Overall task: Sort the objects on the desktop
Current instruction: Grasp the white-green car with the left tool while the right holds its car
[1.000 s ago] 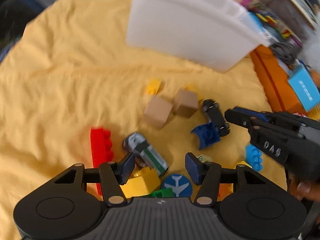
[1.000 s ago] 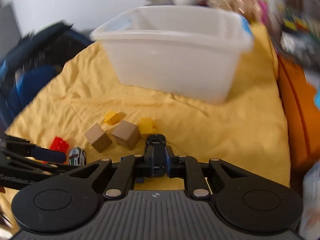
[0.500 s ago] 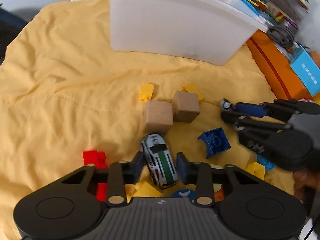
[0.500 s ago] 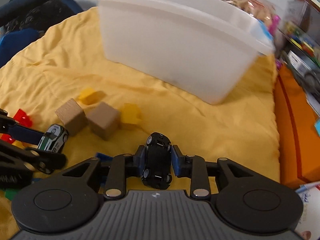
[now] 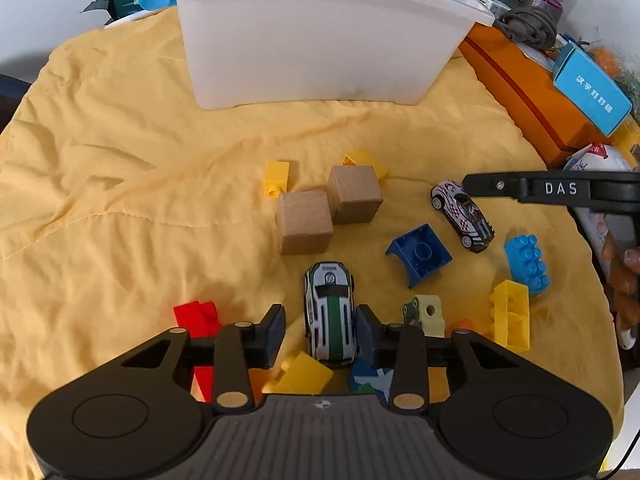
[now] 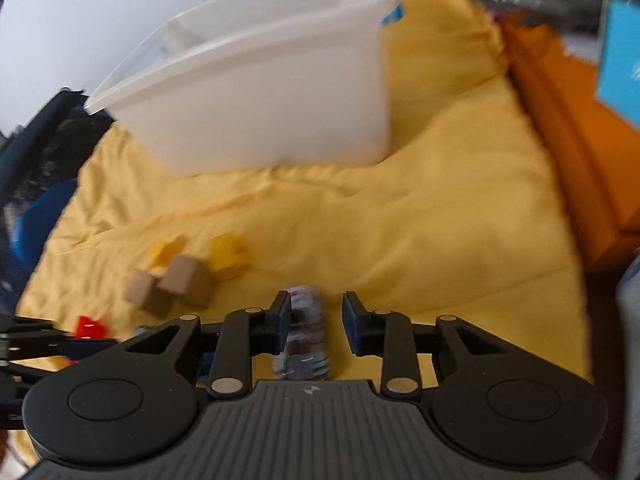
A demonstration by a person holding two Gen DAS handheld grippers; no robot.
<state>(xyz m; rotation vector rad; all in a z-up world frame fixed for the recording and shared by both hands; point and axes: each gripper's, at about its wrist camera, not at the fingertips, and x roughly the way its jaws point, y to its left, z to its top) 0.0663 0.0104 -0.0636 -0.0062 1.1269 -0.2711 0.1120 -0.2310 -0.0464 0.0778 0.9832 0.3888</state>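
A white and green toy car lies on the yellow cloth between the pads of my left gripper. The jaws are opening, with a gap on the car's left side. A white toy car with red checks rests wheels down on the cloth. My right gripper hangs just over it from the right. In the blurred right wrist view this car sits between the opening jaws of the right gripper, with a gap on its right. A white bin stands behind.
Two wooden cubes and small yellow bricks lie mid-cloth. A dark blue brick, a light blue brick, a yellow brick and a red brick are scattered nearby. An orange box borders the right edge.
The left pads closed around the white and green car, straightening it, then spread again. The right gripper carried its car to the right, turned it wheels down, and its jaws have widened.
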